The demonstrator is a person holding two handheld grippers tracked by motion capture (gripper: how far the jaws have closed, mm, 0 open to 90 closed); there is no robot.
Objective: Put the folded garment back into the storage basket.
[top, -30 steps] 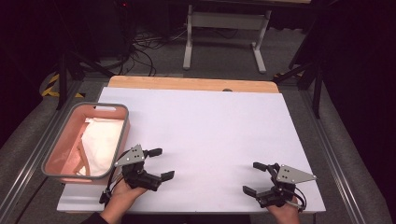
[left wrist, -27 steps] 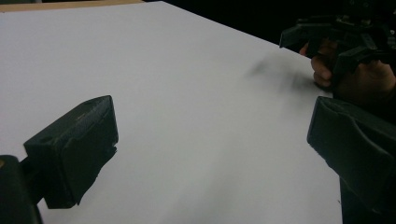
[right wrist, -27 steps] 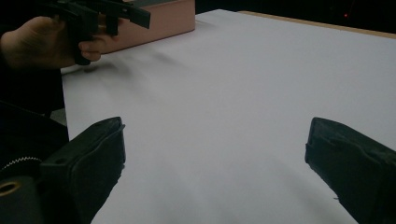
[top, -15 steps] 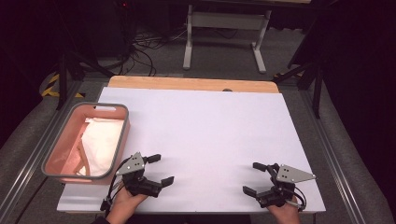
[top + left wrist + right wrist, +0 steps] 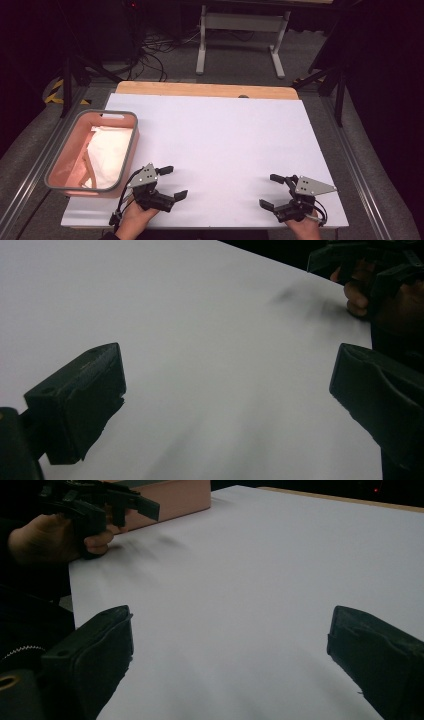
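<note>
The pink bin (image 5: 59,165) sits at the left edge of the table, just beside your left gripper (image 5: 172,182). It is a rounded rectangular tub with smooth pink walls and a grey rim, and it has a slot handle in its far wall. Inside lies a white cloth (image 5: 110,152), crumpled and soft, spread over most of the floor of the bin, with a thin brownish strip showing near its lower left part. In your right gripper view one pink corner of the bin (image 5: 170,500) shows behind your left hand (image 5: 55,537).

Your left gripper is wide open and holds nothing; its jaws stand well apart above the bare white sheet (image 5: 215,150), close to the near edge of the table. In your left gripper view the two black, blocky jaws rise at either side with only white sheet between them.

Your right gripper (image 5: 267,191) is also wide open and empty, hovering over the near right part of the sheet, well apart from the bin. Its jaws are matt black, with flat faces, and a grey three-cornered plate sits on top.

The sheet is smooth, flat and matt white, and covers nearly all of the table (image 5: 200,90), whose pale wooden strip shows along the far edge.
</note>
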